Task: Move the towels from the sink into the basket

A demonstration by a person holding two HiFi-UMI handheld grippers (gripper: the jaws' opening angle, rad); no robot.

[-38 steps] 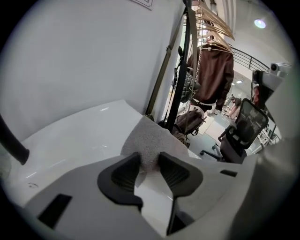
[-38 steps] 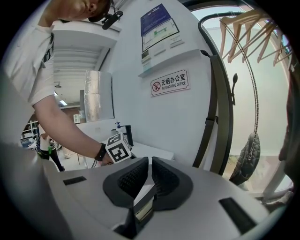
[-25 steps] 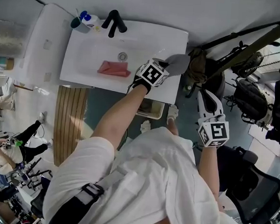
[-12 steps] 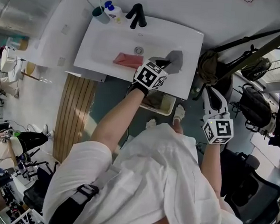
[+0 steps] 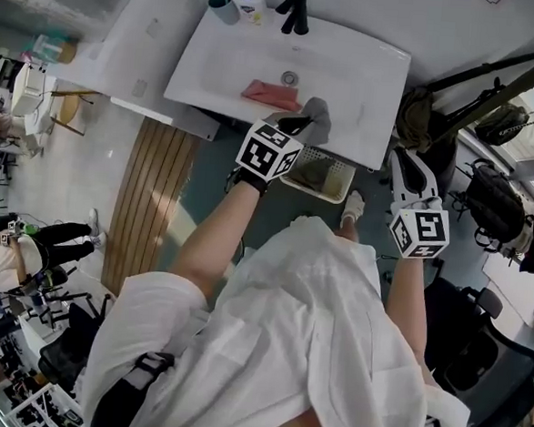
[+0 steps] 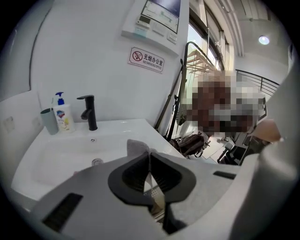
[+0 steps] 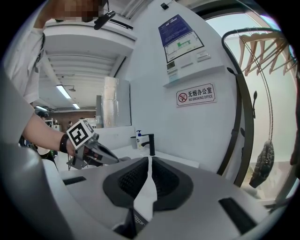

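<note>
Two towels, one gripped, below a red-and-white "NO SMOKING OFFICE" wall sign.
Left tongs are clamped on the crumpled grey towel over the white sink's front edge. The folded pink towel lies in the basin just beyond them. Beneath them, a cream perforated basket holds an olive cloth. Right tongs are pressed together, empty, well aside.

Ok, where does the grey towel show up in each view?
Head view: grey towel top centre, near the front rim of the sink, pinched in the left claw.
Left gripper view: centre, a grey corner poking up above the shut claw.
Right gripper view: left of centre, a small grey bit at the left claw's tip.
Shared landmark: the black faucet.
</note>
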